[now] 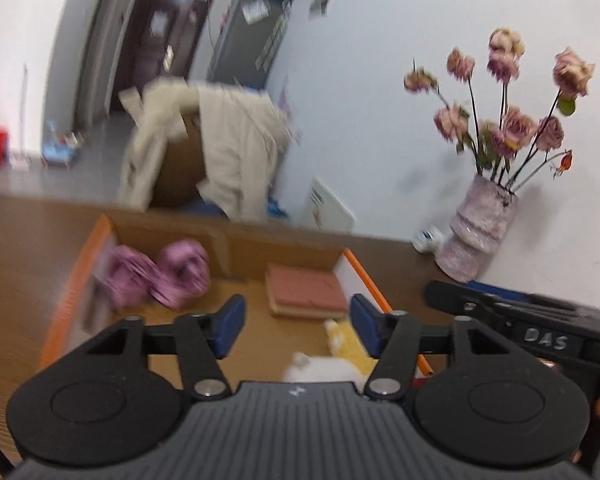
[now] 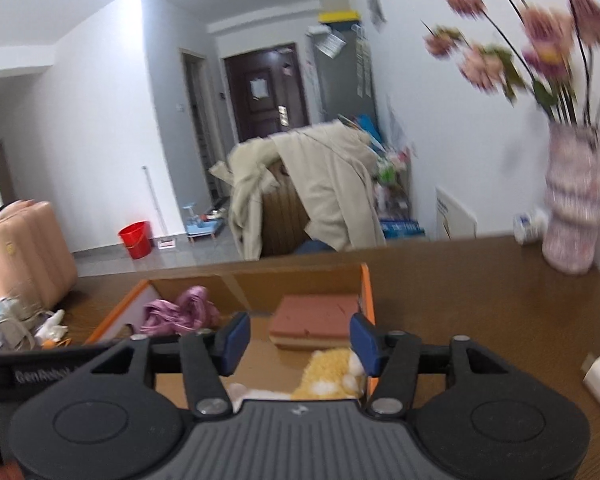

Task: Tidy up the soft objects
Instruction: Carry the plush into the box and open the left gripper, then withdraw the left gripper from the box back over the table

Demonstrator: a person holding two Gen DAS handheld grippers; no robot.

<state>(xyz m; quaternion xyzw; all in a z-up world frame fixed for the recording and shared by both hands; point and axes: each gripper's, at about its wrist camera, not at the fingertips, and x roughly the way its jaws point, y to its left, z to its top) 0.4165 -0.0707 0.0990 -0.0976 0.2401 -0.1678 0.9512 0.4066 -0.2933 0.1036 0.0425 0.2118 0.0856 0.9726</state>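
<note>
Both hand-held grippers, left (image 1: 296, 326) and right (image 2: 299, 338), hang parted and empty over the cardboard box (image 2: 365, 280) on the counter (image 2: 460, 300). Inside lies the yellow plush toy (image 2: 330, 374): probably light and squashy, best pinched across its plump body.

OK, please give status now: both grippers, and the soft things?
Left gripper open, empty. Right gripper open, empty. Pink cloth, sponge, plush toy in box. Nothing blocking.
</note>
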